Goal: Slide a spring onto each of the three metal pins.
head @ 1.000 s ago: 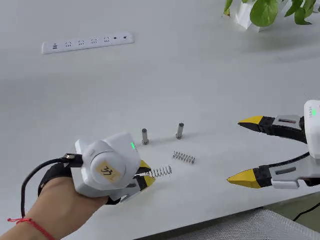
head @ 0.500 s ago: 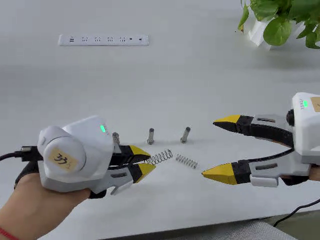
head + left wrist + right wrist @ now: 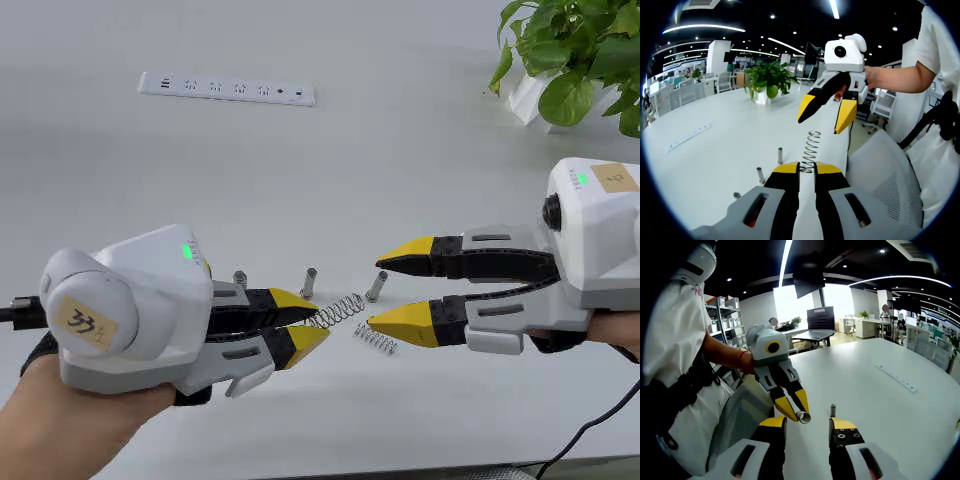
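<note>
You are holding the left gripper (image 3: 320, 320) low and level, and its yellow-tipped jaws are pinching one end of a thin coiled wire spring (image 3: 340, 309), which is sticking out in the air toward the right gripper (image 3: 375, 292). The right gripper is facing it with its jaws spread apart, tips near the spring's free end. Three short shiny pins (image 3: 309, 281) are standing upright in a row on the smooth pale table (image 3: 420, 150), and a second spring (image 3: 375, 340) is lying beside them.

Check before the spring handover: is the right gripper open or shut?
Open: in the head view the tips of the right gripper stand apart, facing the spring the left gripper holds.
</note>
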Motion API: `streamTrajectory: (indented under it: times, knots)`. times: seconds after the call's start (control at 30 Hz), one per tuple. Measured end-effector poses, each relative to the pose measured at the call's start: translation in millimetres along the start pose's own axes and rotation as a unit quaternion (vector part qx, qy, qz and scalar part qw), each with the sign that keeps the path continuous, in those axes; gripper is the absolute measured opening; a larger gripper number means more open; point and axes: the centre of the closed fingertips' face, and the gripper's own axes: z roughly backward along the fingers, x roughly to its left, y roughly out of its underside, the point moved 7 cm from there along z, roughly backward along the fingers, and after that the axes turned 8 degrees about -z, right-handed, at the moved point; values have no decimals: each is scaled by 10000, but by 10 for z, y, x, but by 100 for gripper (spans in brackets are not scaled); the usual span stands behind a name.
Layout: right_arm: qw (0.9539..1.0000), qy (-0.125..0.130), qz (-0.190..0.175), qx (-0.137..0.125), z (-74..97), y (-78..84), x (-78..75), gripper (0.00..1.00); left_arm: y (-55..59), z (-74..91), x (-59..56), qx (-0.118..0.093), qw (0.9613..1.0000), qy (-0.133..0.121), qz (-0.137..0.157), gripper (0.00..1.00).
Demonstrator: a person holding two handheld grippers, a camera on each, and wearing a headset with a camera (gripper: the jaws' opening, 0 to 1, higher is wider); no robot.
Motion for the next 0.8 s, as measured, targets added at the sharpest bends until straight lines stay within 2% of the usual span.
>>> streamTrajectory:
  times: [0.23, 0.57, 0.8]
  knots:
    - [9997, -205, 92, 133, -35, -52, 32, 17, -34, 9, -10, -150, 9999, 13, 54, 7]
    - [9991, -348, 110, 221, -52, -92, 36, 11, -75, 4, -27, -322, 9994, 64, 56, 7]
    - [9989, -361, 113, 278, -56, -88, 32, 7, -72, -1, -34, -342, 9994, 91, 56, 7]
